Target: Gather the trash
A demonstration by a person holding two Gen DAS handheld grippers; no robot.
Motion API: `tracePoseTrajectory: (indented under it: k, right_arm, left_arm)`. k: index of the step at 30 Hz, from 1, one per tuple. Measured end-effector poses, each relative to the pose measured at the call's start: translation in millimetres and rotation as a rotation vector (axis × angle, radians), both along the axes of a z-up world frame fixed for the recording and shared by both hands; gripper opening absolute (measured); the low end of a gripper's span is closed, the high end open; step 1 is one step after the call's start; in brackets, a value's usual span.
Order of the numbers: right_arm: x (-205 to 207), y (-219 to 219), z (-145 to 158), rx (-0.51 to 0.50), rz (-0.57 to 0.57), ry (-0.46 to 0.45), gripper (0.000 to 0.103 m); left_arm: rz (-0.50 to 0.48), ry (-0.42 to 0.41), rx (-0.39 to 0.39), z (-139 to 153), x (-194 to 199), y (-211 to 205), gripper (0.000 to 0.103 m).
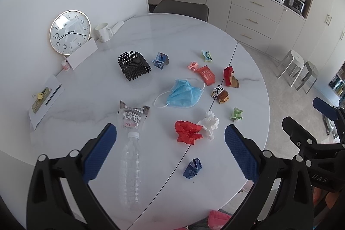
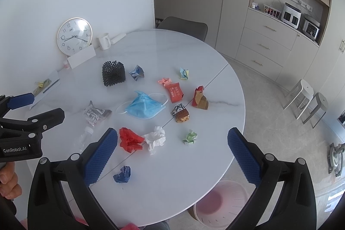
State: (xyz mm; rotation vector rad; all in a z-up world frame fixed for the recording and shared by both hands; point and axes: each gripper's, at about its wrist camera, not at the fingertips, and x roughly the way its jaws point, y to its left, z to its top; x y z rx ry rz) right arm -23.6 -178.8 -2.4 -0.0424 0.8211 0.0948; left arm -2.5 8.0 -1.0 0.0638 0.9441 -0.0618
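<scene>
Several scraps lie mid-table (image 1: 168, 36): near its left edge an empty bottle (image 1: 130, 167), light and slippery, best pinched at the neck; then a soft mask (image 1: 183, 94) and crushable paper wads. Left gripper (image 1: 170, 152) and right gripper (image 2: 172, 152) both hover spread apart, empty.

We see litter scattered across the white round table (image 1: 248, 105): an empty clear plastic bottle (image 1: 130, 167) lying on its side, a crumpled blue face mask (image 1: 183, 94) mid-table, red paper (image 1: 188, 132) touching a white tissue wad (image 1: 210, 124), a dark blue wad (image 1: 192, 168) near the edge, and an orange wrapper (image 1: 206, 75). A pink bin (image 2: 222, 204) stands on the floor beside the table.
</scene>
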Motion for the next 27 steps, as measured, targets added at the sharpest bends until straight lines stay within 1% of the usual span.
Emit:
tracePoseTrajectory:
  k: [22, 27]
  right_arm:
    - [-1.0, -0.1, -1.2, -0.006, 0.007, 0.001, 0.101]
    - [2.9, -3.9, 0.2, 0.020, 0.008, 0.001, 0.101]
  left_arm:
    - [0.011, 0.000, -0.006, 1.0, -1.9, 1.3, 0.097]
    - [0.009, -0.008, -0.011, 0.7, -1.4, 1.7, 0.097]
